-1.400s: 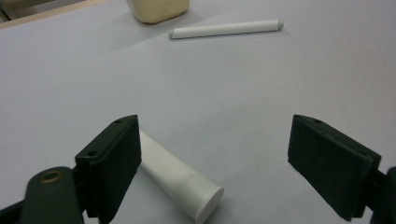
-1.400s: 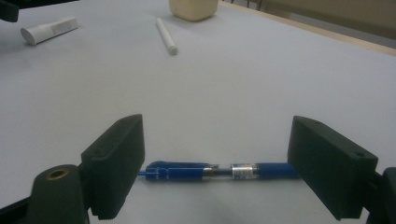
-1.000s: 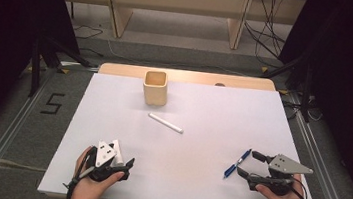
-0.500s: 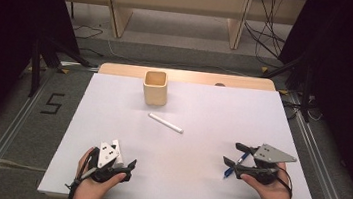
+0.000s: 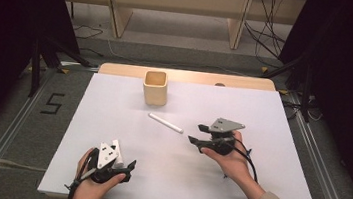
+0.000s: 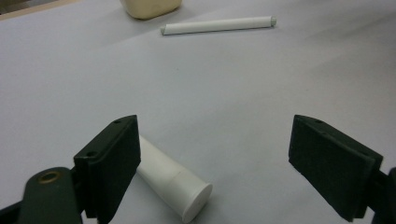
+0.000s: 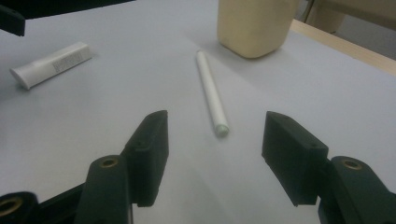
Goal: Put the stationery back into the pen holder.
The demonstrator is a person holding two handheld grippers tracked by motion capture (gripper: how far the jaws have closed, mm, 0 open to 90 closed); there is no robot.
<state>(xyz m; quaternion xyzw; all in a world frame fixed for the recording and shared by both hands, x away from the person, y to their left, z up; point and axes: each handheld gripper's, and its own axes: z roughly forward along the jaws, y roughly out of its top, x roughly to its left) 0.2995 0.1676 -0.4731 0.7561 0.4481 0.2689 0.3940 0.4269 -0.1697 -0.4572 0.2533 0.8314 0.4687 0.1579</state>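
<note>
A white pen lies on the white sheet in front of a beige cup. My right gripper hovers just right of the pen's near end, pointing left. In the right gripper view its jaws are apart with nothing between them, and they have just been closing. The pen lies ahead of them, tip toward me, with the cup behind it. My left gripper rests at the front left, open. A short white tube lies against the inner side of its left jaw.
The white sheet covers a wooden table whose bare far edge shows behind the cup. The white tube also appears at the left of the right gripper view. Dark stands and cables surround the table.
My right gripper has moved from the front right toward the middle, up to the white pen, and its jaws have narrowed. The blue pen beside it earlier is out of sight. The left hand stayed.
</note>
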